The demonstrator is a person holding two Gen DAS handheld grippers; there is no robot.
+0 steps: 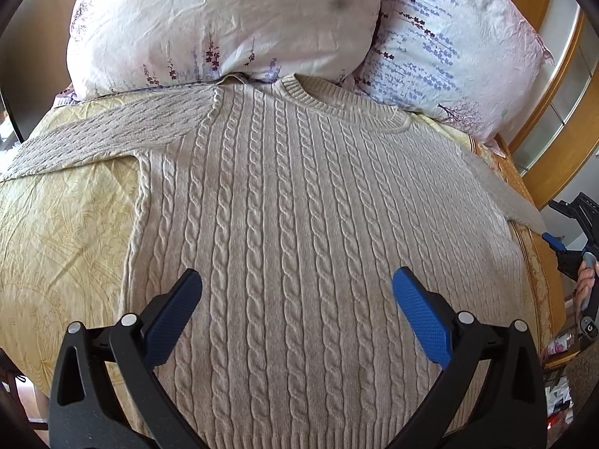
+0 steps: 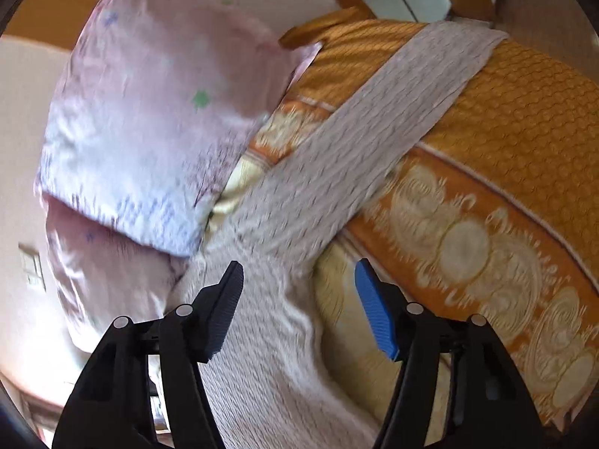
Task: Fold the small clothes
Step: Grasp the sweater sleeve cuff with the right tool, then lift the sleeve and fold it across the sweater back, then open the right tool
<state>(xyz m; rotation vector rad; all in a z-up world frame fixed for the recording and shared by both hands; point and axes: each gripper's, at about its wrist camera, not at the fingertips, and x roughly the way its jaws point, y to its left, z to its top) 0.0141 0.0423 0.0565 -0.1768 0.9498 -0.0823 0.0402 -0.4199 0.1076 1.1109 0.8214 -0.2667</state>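
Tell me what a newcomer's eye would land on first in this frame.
The big beige cable-knit sweater, spread flat across the yellow bedspread, fills the left wrist view. Two floral pillows sit just above its collar. In the right wrist view, one sleeve trails over the orange side of the bed; the right gripper hovers open and empty.

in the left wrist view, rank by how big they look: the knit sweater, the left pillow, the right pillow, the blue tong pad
1. Beige cable-knit sweater, fills most of the frame.
2. White floral left pillow.
3. Pale blue lavender-print right pillow, partly behind the left one, so their order is unsure.
4. Blue textured tong pad, smallest despite nearness.
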